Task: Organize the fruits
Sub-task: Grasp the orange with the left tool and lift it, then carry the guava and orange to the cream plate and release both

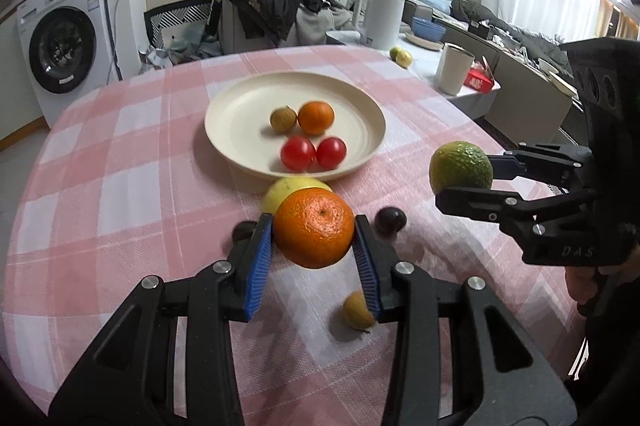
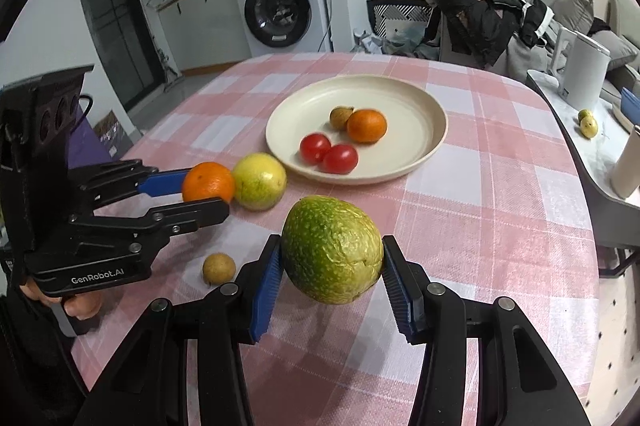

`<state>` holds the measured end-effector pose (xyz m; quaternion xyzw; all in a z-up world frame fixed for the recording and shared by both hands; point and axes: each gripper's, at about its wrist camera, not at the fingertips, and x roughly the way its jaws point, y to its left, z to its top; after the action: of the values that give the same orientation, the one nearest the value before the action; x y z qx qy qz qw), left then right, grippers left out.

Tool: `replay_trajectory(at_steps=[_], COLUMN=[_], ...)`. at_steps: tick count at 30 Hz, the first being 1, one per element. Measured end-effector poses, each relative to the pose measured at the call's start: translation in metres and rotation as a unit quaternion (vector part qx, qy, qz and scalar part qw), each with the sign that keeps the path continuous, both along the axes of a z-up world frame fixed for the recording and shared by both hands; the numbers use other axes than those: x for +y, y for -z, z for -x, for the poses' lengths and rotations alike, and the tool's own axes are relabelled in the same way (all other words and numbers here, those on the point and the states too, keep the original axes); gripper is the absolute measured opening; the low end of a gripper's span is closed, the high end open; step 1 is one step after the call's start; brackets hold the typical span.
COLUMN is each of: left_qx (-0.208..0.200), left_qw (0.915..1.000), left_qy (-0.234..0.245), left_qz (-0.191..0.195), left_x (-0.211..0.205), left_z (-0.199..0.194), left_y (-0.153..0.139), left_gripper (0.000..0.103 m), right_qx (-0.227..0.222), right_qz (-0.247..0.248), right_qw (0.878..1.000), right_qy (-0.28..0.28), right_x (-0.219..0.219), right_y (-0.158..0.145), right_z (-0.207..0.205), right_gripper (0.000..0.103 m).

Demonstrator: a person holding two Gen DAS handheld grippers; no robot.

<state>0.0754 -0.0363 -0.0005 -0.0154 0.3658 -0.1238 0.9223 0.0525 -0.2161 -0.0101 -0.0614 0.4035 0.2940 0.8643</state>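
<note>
My left gripper is shut on an orange mandarin, lifted just above the pink checked cloth. My right gripper is shut on a green speckled fruit, also held above the cloth; it shows at the right in the left wrist view. A cream plate ahead holds two red tomatoes, a small orange and a brown longan. A yellow-green citrus lies near the plate's front rim. A loose longan and two dark plums lie on the cloth.
The round table ends at the left and right. A side counter to the right carries a white kettle, a cup and small fruits. A chair piled with clothes stands behind the table. A washing machine stands farther back.
</note>
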Motion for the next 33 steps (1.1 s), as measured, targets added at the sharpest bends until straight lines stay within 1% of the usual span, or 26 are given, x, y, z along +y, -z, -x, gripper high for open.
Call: replay_trajectory(at_steps=[6,17,33], left_qx=[-0.016,-0.026,-0.019], left_qw=[0.9998,0.9992,0.9985], left_qy=[-0.011,-0.026,-0.046], left_qz=[0.000,-0.013,-0.024], left_x=[0.002,0.001,0.007], left_z=[-0.007,-0.030,-0.074], left_y=[-0.012,-0.019,-0.007], left_gripper=[0.036,0.036,0.036], right_qx=[-0.009,-0.019,-0.023], right_qz=[-0.032,-0.049,-0.065], right_qw=[0.999,0.998,0.996], right_qy=[0.020,0.036,0.058], right_x=[-0.006,-0.002,0.003], right_y=[-0.007,-0.010,-0.012], right_z=[-0.013,-0.035,-0.067], right_gripper=[0.050,0.050,0.050])
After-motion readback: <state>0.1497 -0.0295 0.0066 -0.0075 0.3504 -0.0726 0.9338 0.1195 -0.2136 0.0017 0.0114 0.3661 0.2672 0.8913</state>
